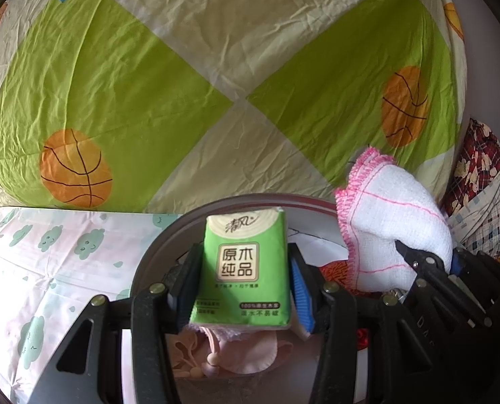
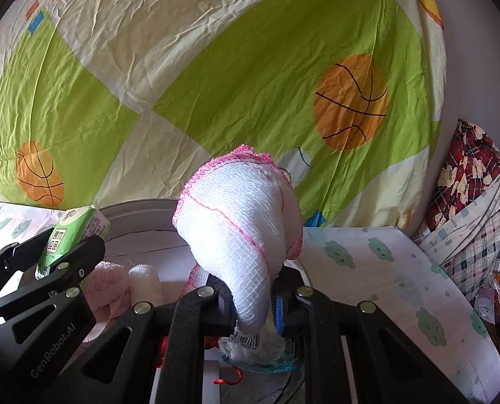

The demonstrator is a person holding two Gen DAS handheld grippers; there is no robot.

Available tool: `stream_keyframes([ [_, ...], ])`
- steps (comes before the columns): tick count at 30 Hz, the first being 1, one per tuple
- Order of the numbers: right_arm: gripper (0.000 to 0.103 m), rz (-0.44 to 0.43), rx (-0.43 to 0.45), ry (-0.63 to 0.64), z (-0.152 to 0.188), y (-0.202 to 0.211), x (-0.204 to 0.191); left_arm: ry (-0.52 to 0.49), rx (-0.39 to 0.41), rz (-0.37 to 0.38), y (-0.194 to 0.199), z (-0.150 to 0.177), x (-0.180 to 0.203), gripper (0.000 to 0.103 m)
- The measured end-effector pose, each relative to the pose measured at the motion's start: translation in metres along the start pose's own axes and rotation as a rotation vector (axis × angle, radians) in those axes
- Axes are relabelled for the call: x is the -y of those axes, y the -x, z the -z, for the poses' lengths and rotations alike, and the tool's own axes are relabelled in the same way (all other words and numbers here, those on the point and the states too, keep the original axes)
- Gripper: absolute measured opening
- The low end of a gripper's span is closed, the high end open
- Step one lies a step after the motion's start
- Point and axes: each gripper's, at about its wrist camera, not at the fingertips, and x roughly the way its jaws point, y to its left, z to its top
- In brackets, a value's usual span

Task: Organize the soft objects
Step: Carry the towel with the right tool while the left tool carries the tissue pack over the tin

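Both tools hold something over a round grey basin (image 1: pixel 169 232) that sits low in each frame. At lower centre of the left wrist view, the left tool (image 1: pixel 243 282) is clamped on a green tissue pack (image 1: pixel 241 262), its pads pressing the pack's two long sides; the pack stands nearly upright with its printed face to the camera. At the right edge of that view the right tool (image 1: pixel 428 262) shows as well. In the right wrist view the right tool (image 2: pixel 250 299) sits at lower centre with its jaws pinched together on a white cloth with pink stitched edging (image 2: pixel 243 232), which bulges up above the fingers in a rounded lump. Inside the basin lie a rolled pink cloth (image 2: pixel 106 282), a small white roll (image 2: pixel 145 281) just beside it, and a clear plastic packet (image 2: pixel 260 350) under the right tool. Behind everything hangs a green and cream sheet printed with basketballs (image 1: pixel 142 67). Below it lies a white cover with teal cloud faces (image 2: pixel 378 269), and a heap of plaid fabric (image 2: pixel 469 181) fills the right edge.
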Motion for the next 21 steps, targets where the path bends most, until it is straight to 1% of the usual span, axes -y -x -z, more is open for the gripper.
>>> stream_keyframes([
  [7,0.018,-0.047,-0.034,0.005,-0.003,-0.012,-0.001,-0.031,-0.014,0.005,0.000,0.001,0.005,0.047],
  [10,0.018,-0.102,-0.068,-0.007,-0.005,-0.024,0.001,-0.038,-0.045,-0.005,-0.003,0.004,0.007,0.047],
  [14,0.018,-0.169,-0.095,-0.033,-0.007,-0.032,0.005,-0.046,-0.037,-0.004,0.003,0.008,0.008,0.047],
  [18,0.018,-0.242,-0.142,-0.044,-0.009,-0.041,0.007,-0.058,-0.047,-0.006,0.002,0.011,0.013,0.047],
  [20,0.024,-0.286,-0.160,-0.067,-0.009,-0.043,0.009,-0.060,-0.049,-0.013,0.002,0.012,0.013,0.047],
  [21,0.033,-0.302,-0.162,-0.081,-0.010,-0.043,0.010,-0.060,-0.048,-0.013,0.002,0.012,0.014,0.047],
])
